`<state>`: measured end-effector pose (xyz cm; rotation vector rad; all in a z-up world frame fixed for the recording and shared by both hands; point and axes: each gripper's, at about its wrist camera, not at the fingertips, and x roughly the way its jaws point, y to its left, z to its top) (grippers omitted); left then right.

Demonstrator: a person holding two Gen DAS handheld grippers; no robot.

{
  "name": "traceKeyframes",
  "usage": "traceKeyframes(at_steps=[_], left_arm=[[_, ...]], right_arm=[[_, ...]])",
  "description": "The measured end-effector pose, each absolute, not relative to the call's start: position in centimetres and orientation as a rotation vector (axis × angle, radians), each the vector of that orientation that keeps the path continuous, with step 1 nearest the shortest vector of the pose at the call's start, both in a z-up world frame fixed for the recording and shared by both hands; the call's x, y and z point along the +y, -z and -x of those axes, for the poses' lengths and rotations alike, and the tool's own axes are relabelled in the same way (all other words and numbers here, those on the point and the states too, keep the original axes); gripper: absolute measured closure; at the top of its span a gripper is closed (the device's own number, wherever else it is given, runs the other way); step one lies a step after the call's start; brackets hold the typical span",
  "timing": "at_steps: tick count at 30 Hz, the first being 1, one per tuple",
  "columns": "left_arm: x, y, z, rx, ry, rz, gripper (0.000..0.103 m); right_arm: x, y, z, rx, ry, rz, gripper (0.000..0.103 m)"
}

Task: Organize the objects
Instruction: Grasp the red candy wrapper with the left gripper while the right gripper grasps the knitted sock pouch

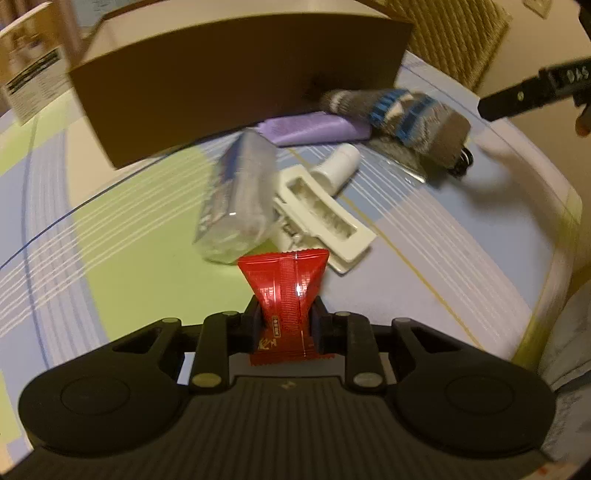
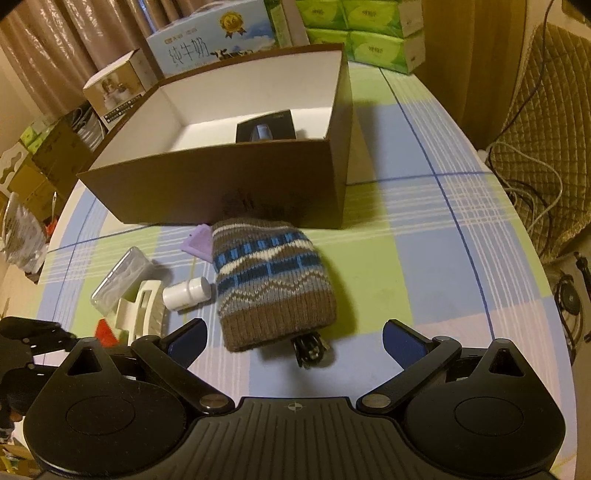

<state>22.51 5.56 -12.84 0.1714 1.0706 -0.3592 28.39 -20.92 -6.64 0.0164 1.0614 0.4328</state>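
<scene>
My left gripper [image 1: 283,320] is shut on a red snack packet [image 1: 286,291], pinched at its middle just above the checked tablecloth. Beyond it lie a clear plastic case [image 1: 236,206], a cream clip [image 1: 321,214], a white tube cap [image 1: 338,164], a purple cloth [image 1: 314,129] and a knitted pouch [image 1: 402,118]. The brown cardboard box [image 1: 236,92] stands behind them. In the right wrist view my right gripper [image 2: 293,341] stands open just short of the knitted pouch [image 2: 273,280], with nothing between its fingers. The box [image 2: 221,192] holds a small dark carton [image 2: 264,127].
A milk carton box [image 2: 210,40], green tissue packs [image 2: 365,29] and a small beige box [image 2: 114,86] crowd the table's far side. A quilted chair back [image 2: 546,147] with cables stands at the right. The rounded table edge [image 1: 554,236] is close on the right.
</scene>
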Motion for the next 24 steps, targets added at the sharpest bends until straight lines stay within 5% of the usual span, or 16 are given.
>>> traceKeyframes(at_steps=[6, 20, 24], left_arm=[[7.6, 11.4, -21.7, 1.057, 0.242, -0.105, 0.082], [10.6, 9.2, -21.4, 1.025, 0.077, -0.003, 0.082], [10.6, 9.3, -21.5, 1.033, 0.067, 0.004, 0.082]], right_arm=[[-20.2, 7.1, -29.4, 1.016, -0.483, -0.001, 0.016], [-17.0, 11.5, -33.8, 1.048, -0.574, 0.050, 0.022], [-16.6, 11.7, -34.0, 1.025, -0.591, 0.081, 0.053]])
